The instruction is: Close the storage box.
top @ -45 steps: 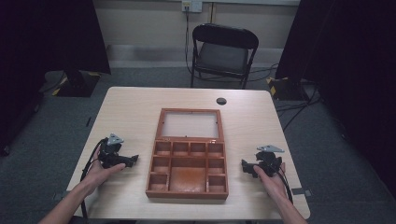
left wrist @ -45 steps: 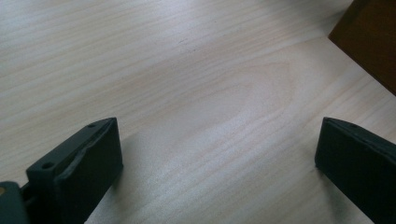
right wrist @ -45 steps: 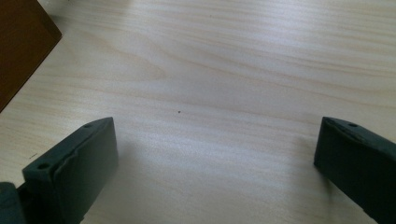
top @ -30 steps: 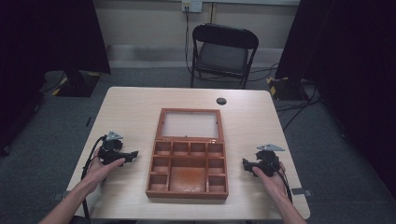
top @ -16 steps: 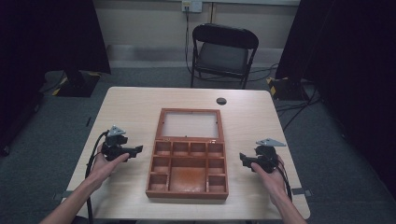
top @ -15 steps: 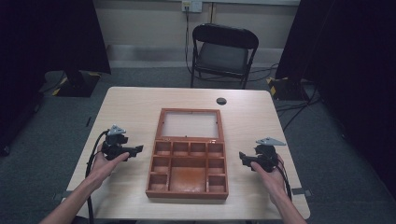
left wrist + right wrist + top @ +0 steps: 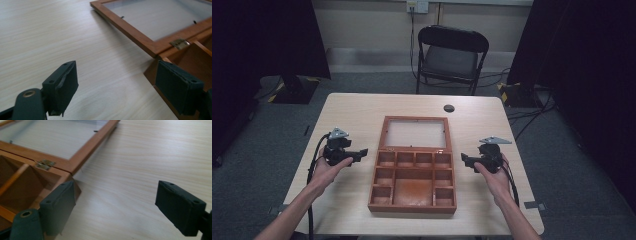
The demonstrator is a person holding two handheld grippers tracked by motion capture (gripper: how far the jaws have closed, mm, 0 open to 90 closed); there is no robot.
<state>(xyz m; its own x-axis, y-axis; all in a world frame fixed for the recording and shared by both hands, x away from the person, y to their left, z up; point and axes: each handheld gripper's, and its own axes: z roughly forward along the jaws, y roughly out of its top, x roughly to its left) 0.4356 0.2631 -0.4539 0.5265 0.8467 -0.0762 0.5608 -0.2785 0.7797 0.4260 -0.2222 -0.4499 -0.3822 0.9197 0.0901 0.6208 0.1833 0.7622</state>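
Observation:
A brown wooden box with several compartments lies open in the middle of the table, its glass-paned lid folded flat behind it. My left gripper hovers just left of the box, jaws pointing at it, open and empty. My right gripper hovers just right of the box, also open and empty. In the left gripper view the lid frame and a brass hinge lie ahead of the pads. In the right gripper view the box corner and a hinge sit ahead at the left.
A small black round object lies near the table's far edge. A black folding chair stands behind the light wooden table. Cables trail from both grippers off the near edge.
Both hands have lifted off the table and drawn slightly inward toward the box. The jaws of both grippers stand as before.

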